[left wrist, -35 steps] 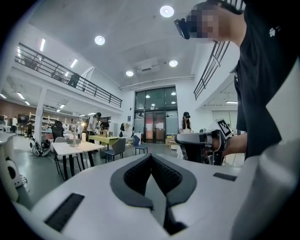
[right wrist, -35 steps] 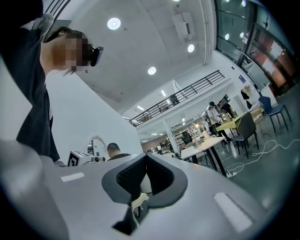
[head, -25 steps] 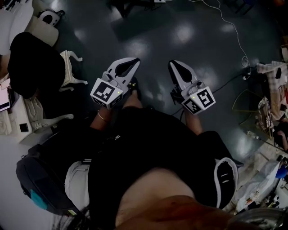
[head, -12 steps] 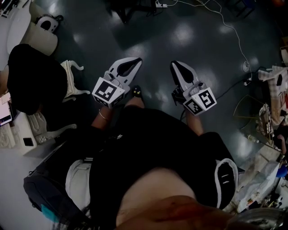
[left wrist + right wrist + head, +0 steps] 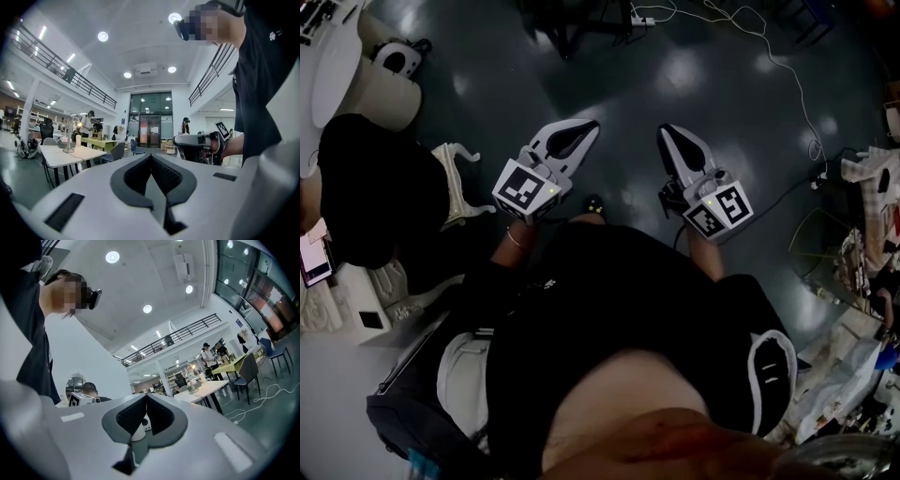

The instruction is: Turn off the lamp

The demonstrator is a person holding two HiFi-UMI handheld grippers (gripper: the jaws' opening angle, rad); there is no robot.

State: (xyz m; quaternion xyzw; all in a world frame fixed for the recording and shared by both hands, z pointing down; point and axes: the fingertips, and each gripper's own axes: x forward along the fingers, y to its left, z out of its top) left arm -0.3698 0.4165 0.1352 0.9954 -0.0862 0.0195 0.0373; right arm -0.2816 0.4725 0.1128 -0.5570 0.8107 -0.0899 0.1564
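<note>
Head view: left claw and right claw hang closed, empty, by the body; left gripper view: the lamp stands well off on a white bench, left of that claw's line; right gripper view: right of it.

Dark smooth floor is gleaming glossy. Pale-grey left gripper and right gripper are showing smooth matt plastic shells. Their black pads are looking finely ribbed.
</note>
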